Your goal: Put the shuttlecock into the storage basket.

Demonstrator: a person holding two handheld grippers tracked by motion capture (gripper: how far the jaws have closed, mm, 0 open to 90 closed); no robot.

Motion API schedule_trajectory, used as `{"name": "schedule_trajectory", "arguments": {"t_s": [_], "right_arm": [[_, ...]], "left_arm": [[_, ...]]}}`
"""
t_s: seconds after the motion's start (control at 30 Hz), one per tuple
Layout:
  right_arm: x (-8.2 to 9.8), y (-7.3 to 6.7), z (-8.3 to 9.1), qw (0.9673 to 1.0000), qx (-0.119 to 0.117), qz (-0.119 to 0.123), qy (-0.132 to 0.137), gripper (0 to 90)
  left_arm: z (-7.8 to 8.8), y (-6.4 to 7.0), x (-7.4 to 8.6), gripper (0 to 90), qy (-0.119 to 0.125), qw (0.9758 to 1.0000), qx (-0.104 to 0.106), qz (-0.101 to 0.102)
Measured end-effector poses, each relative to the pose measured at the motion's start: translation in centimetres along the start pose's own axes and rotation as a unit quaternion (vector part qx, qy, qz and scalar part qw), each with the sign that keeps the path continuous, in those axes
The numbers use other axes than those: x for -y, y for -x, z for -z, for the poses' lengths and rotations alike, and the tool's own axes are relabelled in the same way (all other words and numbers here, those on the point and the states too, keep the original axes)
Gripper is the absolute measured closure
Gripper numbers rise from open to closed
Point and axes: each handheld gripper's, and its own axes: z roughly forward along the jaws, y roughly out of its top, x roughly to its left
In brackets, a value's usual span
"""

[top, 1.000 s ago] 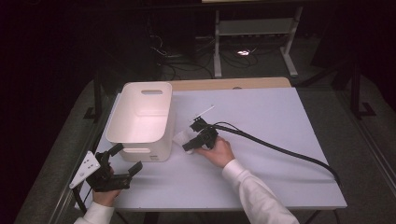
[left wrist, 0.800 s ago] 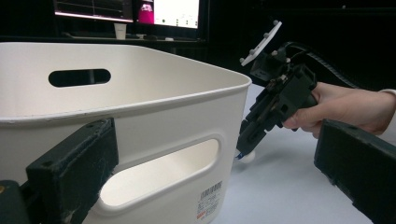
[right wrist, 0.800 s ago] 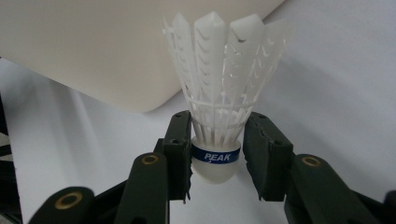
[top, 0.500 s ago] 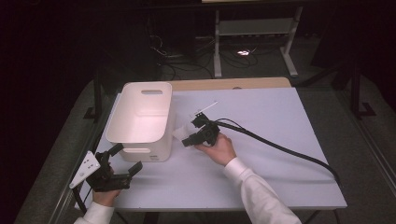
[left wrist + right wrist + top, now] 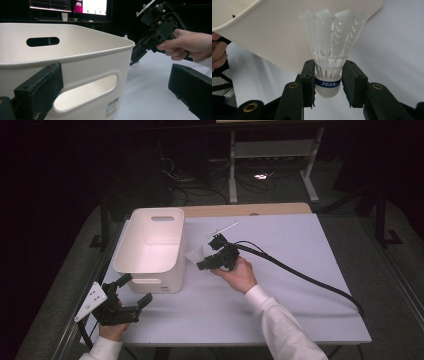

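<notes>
Two hand-held grippers are at work over the desk (image 5: 300, 270). The right hand-held gripper (image 5: 328, 83) has its jaws closed on a white shuttlecock (image 5: 329, 60), pinching it at the cork just by the blue "PEAK" band, feathers pointing away from the camera. It holds the shuttlecock off the desk, just beside the outer wall of the white bin (image 5: 150, 245) and below its rim, not yet inside. The left hand-held gripper (image 5: 122, 300) rests near the bin's front corner, jaws spread and grasping nothing.

My guess is the shuttlecock is meant for the bin. The risk: the grip sits low on a rounded cork, so it could slip or twist out. Feathers could also catch on the rim if the lift is too shallow, crushing them or nudging the light bin.
</notes>
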Motion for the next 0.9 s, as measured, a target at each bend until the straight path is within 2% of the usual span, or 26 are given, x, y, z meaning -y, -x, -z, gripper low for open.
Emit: {"name": "schedule_trajectory", "arguments": {"t_s": [0.2, 0.43, 0.47, 0.53, 0.67, 0.73, 0.9], "right_arm": [[-0.8, 0.2, 1.5, 0.9999, 0.002, 0.009, 0.015, 63.2], [-1.4, 0.5, 2.6, 0.9996, 0.011, 0.023, 0.014, 63.5], [-1.6, 0.3, 2.9, 0.9998, 0.009, 0.015, 0.012, 63.6], [-1.8, 0.3, 3.2, 0.9993, 0.011, 0.032, 0.016, 63.5], [-2.5, -0.1, 3.8, 0.9982, -0.008, 0.052, 0.029, 63.6], [-2.9, -0.4, 4.2, 0.9973, -0.008, 0.066, 0.032, 63.6], [-4.0, -1.1, 4.8, 0.9962, -0.014, 0.079, 0.033, 63.6]], "left_arm": [[0.0, 0.0, 0.0, 0.0, -0.001, 1.0, 0.0, 0.0], [0.0, 0.0, 0.0, 0.0, 0.0, 1.0, -0.001, 0.0], [0.0, 0.0, 0.0, 0.0, 0.0, 1.0, -0.001, 0.0], [0.0, 0.0, 0.0, 0.0, -0.002, 1.0, -0.001, -0.002], [0.0, 0.0, 0.0, 0.0, 0.001, 1.0, 0.0, 0.0], [-0.1, 0.0, 0.0, 0.0, 0.002, 1.0, 0.0, 0.001], [0.0, 0.0, 0.0, 0.0, -0.003, 1.0, 0.001, -0.002]]}}
